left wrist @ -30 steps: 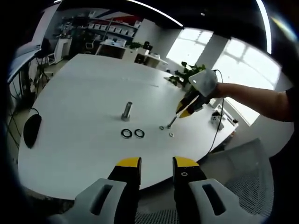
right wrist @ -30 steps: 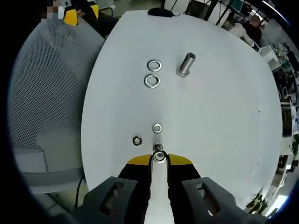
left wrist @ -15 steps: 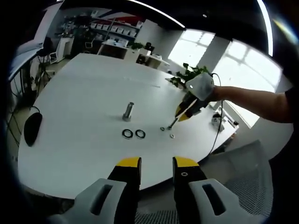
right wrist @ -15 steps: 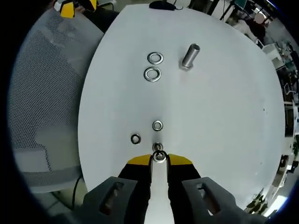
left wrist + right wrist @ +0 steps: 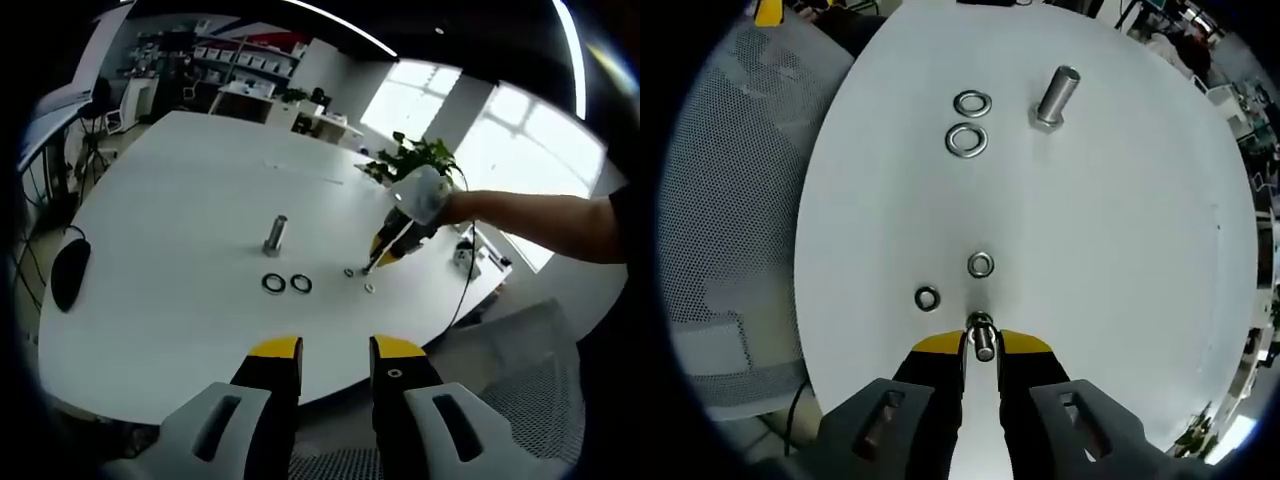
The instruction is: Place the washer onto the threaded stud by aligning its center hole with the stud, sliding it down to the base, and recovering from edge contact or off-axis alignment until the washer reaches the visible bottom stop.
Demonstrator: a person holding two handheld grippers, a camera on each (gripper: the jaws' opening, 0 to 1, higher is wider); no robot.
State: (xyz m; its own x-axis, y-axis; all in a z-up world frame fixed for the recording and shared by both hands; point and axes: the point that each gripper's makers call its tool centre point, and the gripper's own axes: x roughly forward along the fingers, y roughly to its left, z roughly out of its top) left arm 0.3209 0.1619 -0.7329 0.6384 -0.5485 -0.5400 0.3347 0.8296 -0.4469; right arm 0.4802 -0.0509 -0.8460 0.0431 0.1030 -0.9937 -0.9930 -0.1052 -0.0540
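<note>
Item count on the tabletop (image 5: 1120, 250): two large washers (image 5: 967, 140) (image 5: 972, 102), two small washers (image 5: 980, 265) (image 5: 927, 298), two upright studs (image 5: 1057, 97) (image 5: 983, 337), one mouse (image 5: 68, 275).

Left tool (image 5: 335, 348) jaws parted, right tool (image 5: 981, 343) jaws together

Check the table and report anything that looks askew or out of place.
Nothing looks spilled or damaged. The large stud stands upright on the white table, two large washers lie flat beside it, and two small washers lie loose by the right gripper, shut on a small stud.
</note>
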